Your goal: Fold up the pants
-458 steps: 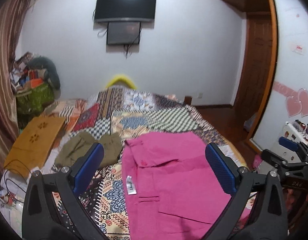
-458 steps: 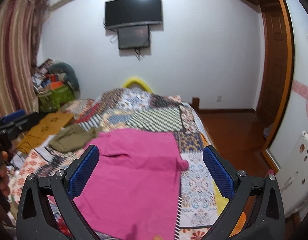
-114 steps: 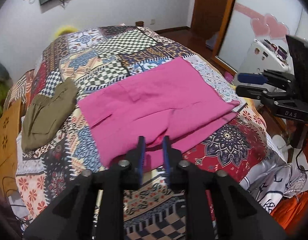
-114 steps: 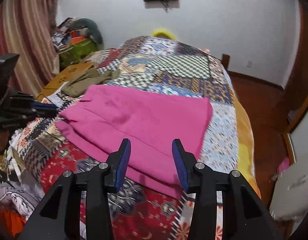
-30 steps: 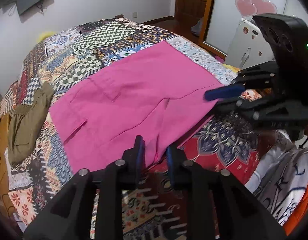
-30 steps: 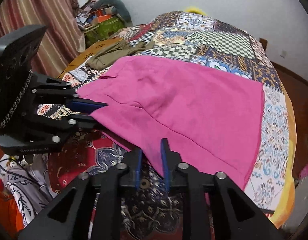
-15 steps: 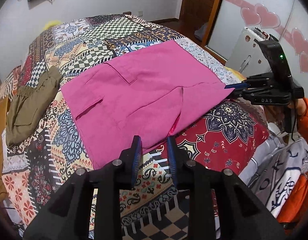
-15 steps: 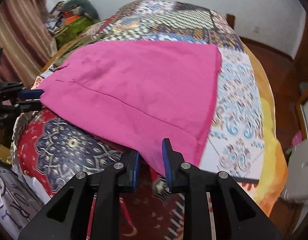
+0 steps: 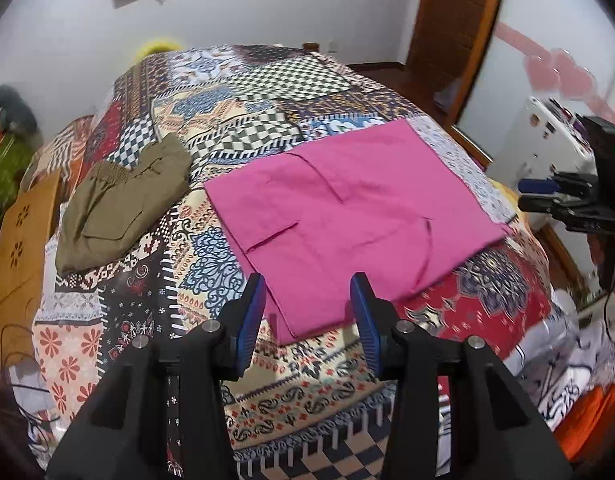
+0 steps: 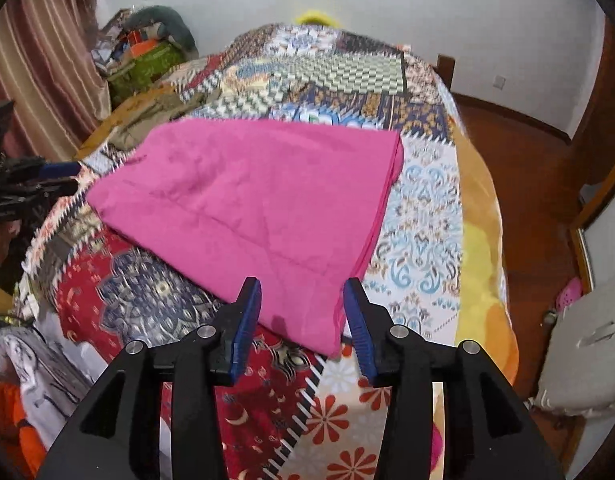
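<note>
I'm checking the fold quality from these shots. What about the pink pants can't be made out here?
- Pink pants, left wrist view: layers underneath, hidden by the top layer.
- Right wrist view: far edge smeared by motion blur.
- Near corner: contact with the opening right gripper unclear.

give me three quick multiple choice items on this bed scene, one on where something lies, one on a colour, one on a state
1. Where do the olive-green pants lie, in the left wrist view?
A. left of the folded pink pants
B. on top of them
C. on the floor

2. What colour are the pads of the right gripper?
A. red
B. blue
C. white

3. How does the left gripper stand toward the pink pants?
A. clamped on the fabric
B. jaws apart, pads clear of the fabric
C. holding them in the air

Key: 1 A, they rest on the patchwork bedspread, apart, to the left. 2 B, both pads show blue. 3 B, the jaws are opening and the pants lie flat.
</note>
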Available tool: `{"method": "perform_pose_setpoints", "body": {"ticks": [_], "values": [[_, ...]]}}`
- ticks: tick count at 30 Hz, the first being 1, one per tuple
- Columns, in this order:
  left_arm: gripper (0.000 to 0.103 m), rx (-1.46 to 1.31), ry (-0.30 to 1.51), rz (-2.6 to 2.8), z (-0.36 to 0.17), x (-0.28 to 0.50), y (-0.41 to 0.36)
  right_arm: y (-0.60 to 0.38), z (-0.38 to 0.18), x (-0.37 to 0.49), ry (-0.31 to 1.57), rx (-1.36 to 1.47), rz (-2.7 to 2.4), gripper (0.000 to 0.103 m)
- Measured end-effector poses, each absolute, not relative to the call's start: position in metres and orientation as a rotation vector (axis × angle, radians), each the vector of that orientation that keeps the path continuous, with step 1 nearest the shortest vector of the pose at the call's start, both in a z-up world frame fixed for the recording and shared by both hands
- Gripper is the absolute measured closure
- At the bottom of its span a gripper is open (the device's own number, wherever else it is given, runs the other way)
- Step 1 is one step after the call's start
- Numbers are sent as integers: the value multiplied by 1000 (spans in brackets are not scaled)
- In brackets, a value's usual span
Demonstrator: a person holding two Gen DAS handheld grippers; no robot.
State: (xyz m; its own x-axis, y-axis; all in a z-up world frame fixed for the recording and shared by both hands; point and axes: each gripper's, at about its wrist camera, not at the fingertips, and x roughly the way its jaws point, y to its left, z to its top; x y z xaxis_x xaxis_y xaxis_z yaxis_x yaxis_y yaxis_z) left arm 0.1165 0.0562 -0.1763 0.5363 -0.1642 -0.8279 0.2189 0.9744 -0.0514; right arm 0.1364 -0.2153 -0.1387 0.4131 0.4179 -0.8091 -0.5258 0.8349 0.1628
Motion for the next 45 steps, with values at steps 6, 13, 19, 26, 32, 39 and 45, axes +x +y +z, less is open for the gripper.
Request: {"method": "perform_pose_setpoints", "body": {"ticks": [6, 13, 19, 26, 32, 39, 45], "values": [[59, 61, 1055, -192, -208, 128, 56, -189, -172, 150, 1063, -106, 615, 62], [50, 4, 1084, -177, -225, 125, 72, -193, -204, 156, 1139, -45, 607, 62], [50, -10, 1085, -166, -218, 126, 78, -199, -205, 156, 1158, -44, 582, 62], [50, -12, 973, -133, -177, 137, 91, -205, -184, 169, 1101, -52, 556, 62], [50, -7, 928, -94, -159, 166, 99, -204, -158, 192, 1013, -45, 541, 62], [50, 18, 927, -76, -166, 195, 101, -202, -139, 224, 936, -45, 513, 62], [50, -57, 973, -51, -184, 224, 115, -202, -140, 252, 915, -42, 492, 62]]}}
